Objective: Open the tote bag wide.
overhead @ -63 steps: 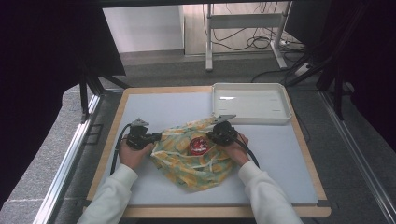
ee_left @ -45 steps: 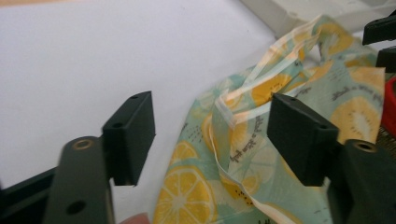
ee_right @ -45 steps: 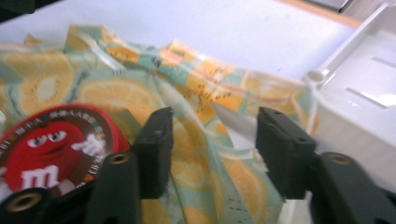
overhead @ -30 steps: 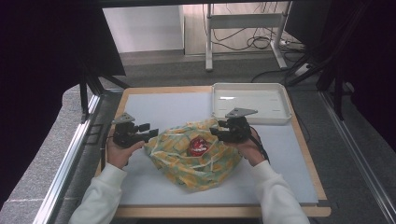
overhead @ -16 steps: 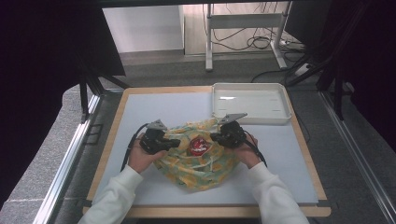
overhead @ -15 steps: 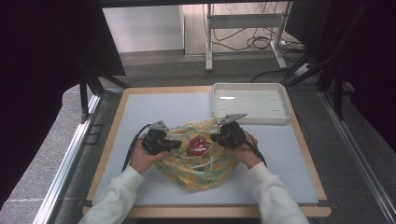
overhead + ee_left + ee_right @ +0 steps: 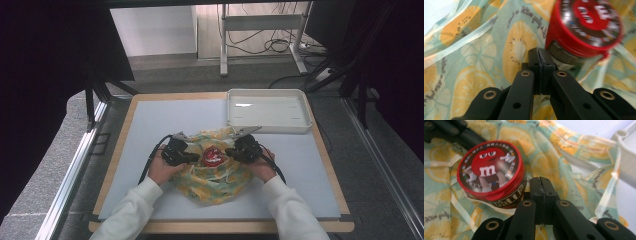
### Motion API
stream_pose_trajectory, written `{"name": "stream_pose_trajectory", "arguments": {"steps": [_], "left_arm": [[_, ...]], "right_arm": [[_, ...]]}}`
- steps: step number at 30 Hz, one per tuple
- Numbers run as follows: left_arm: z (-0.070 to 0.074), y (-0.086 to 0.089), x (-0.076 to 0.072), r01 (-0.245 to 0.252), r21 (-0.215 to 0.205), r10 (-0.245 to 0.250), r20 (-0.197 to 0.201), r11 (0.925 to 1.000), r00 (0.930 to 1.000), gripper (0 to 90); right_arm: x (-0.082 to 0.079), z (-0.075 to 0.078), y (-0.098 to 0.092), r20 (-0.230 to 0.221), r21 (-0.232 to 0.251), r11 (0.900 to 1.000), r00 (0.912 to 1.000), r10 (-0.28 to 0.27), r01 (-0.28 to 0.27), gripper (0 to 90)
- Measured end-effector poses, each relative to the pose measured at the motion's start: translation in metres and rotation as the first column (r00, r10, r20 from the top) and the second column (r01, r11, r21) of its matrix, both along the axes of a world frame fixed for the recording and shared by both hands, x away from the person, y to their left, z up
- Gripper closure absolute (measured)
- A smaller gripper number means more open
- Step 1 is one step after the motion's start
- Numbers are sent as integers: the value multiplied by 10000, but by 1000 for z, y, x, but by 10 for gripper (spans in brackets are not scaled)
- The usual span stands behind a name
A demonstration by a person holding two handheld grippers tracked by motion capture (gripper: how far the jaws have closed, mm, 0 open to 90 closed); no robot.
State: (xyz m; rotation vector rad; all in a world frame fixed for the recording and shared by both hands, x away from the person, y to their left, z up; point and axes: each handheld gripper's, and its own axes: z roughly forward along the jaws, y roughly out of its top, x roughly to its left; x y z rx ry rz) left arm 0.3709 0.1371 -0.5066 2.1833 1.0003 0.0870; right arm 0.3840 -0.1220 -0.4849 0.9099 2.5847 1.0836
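1. Your left gripper (image 7: 192, 158) rests on the left side of the bag (image 7: 212, 172), at about 9 o'clock from the red-lidded tub (image 7: 212, 155). In the left gripper view its jaws are pressed together, with a thin fold of the bag (image 7: 486, 57) between the tips as far as you can see.
2. Your right gripper (image 7: 232, 153) is on the other side, at about 3 o'clock from the tub. In the right gripper view the jaws are also closed fully, and they seem to pinch the bag (image 7: 564, 172) just beside the tub (image 7: 490, 170).
3. The tub sits in the mouth of the bag, between the two grippers. Its lid is red with a cartoon candy figure, and the body under it is dark. In the left gripper view the tub (image 7: 584, 27) is tilted and a little blurred.
4. The bag is thin plastic, pale green with a yellow lemon-slice print. It lies on the mat (image 7: 150, 125) near the middle of the table, on your side.
5. A white tray (image 7: 306, 120) stands at about 1 o'clock from the bag, near it, at the far right of the mat.
6. Your hands hold the grippers from 6 o'clock, and both sleeves are white.
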Motion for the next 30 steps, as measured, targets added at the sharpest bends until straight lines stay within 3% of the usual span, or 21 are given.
{"name": "stream_pose_trajectory", "arguments": {"steps": [10, 25, 30], "left_arm": [[-5, 0, 4, -293, -69, 293, -51, 9995, 9996, 900], [-9, 0, 5, -448, -62, 447, -178, 9990, 9988, 900], [-9, 0, 5, -449, -77, 447, -210, 9990, 9988, 900]], "right_arm": [[-14, -19, 1, -551, -698, 9972, 9983, 215, -253, 891], [-67, -33, -3, -956, -1082, 9844, 9871, 1283, -1385, 892], [-75, -31, -4, -930, -1066, 9810, 9839, 1527, -1623, 892]]}}
